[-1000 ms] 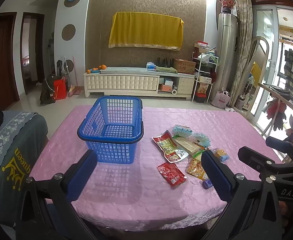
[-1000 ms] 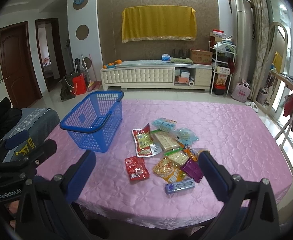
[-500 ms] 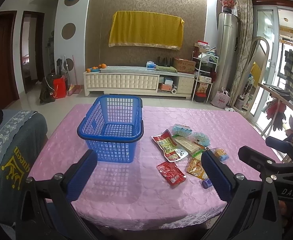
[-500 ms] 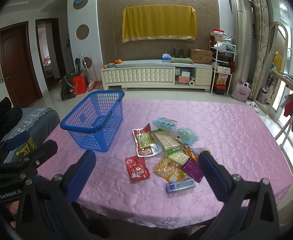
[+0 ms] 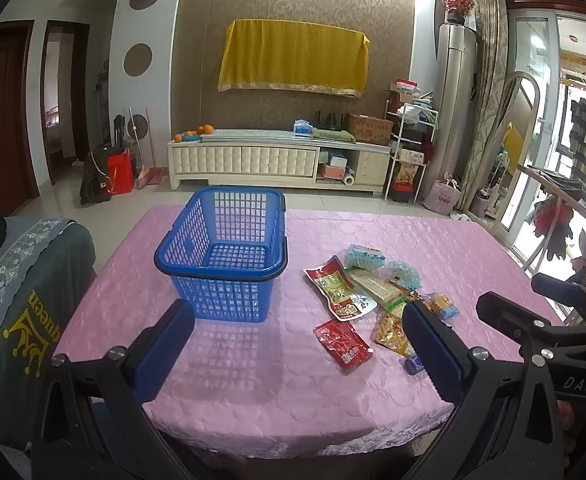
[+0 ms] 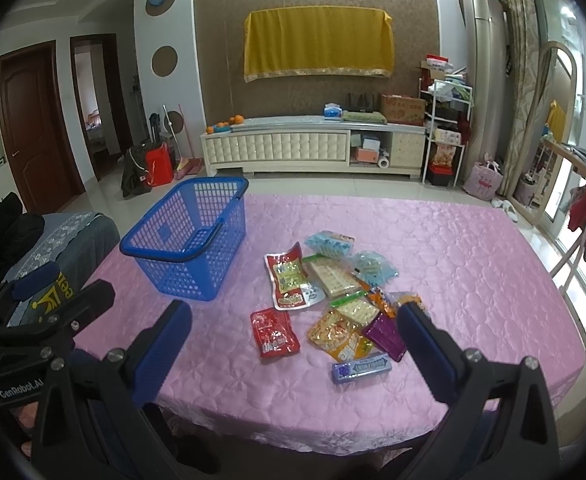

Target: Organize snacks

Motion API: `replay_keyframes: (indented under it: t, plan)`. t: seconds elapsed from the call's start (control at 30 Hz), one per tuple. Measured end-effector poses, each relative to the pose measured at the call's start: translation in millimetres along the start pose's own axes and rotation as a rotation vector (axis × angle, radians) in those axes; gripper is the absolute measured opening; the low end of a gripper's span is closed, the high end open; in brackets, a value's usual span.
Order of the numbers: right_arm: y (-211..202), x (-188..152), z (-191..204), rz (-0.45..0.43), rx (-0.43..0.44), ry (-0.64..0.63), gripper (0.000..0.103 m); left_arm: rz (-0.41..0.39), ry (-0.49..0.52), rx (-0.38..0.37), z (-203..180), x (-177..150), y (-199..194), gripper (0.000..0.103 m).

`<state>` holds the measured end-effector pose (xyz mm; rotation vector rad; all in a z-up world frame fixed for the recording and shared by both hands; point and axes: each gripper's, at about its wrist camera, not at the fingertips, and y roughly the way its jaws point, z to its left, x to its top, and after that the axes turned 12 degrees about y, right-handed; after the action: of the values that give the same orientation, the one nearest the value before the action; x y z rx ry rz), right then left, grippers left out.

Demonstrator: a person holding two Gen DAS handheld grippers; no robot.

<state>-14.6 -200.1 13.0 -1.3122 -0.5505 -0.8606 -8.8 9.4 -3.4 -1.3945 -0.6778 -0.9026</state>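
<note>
Right wrist view: one loose cluster of snack packets [image 6: 335, 300] is seen lying flat on the pink tablecloth [image 6: 453, 248], just to the right of a single blue basket [image 6: 189, 240]. About ten packets can be counted, though the overlapping ones cannot be told apart with certainty. Two red packets are among them: a larger one [image 6: 291, 280], nearest the basket, with its long axis running away from the camera, and a smaller one [image 6: 273, 332] apart from the pile on its near side. One purple packet [image 6: 385, 334] and one blue-purple stick pack [image 6: 361, 367] are found at the near edge of the cluster; the stick pack is laid crosswise, its right end slightly farther from the camera. Two pale blue packets [image 6: 330, 243] are placed at the far side.

The basket stands upright and empty, its handle folded down along the rim, its long axis pointing away from the camera.

The right gripper [image 6: 293, 344] is held spread wide above the near table edge, with nothing between its fingers. The left gripper [image 5: 293, 344] is likewise held wide apart and empty, in front of the basket [image 5: 223, 256].
</note>
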Motion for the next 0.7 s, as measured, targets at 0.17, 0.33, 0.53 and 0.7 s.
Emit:
replay_keyframes:
  t: [0.17, 0.33, 0.53, 0.7]
  plan:
    - [0, 0, -1, 0.007, -0.003, 0.001, 0.103, 0.002, 0.003, -0.003, -1, 1, 0, 0.103]
    - [1, 3, -2, 0.012, -0.009, 0.003, 0.103, 0.009, 0.011, -0.012, -4, 6, 3, 0.103]
    - [6, 20, -11, 0.019, -0.013, 0.014, 0.103, 0.013, 0.025, -0.025, -10, 23, 15, 0.103]
    - [14, 45, -22, 0.008, -0.03, 0.019, 0.103, 0.012, 0.055, -0.036, -22, 51, 34, 0.103]
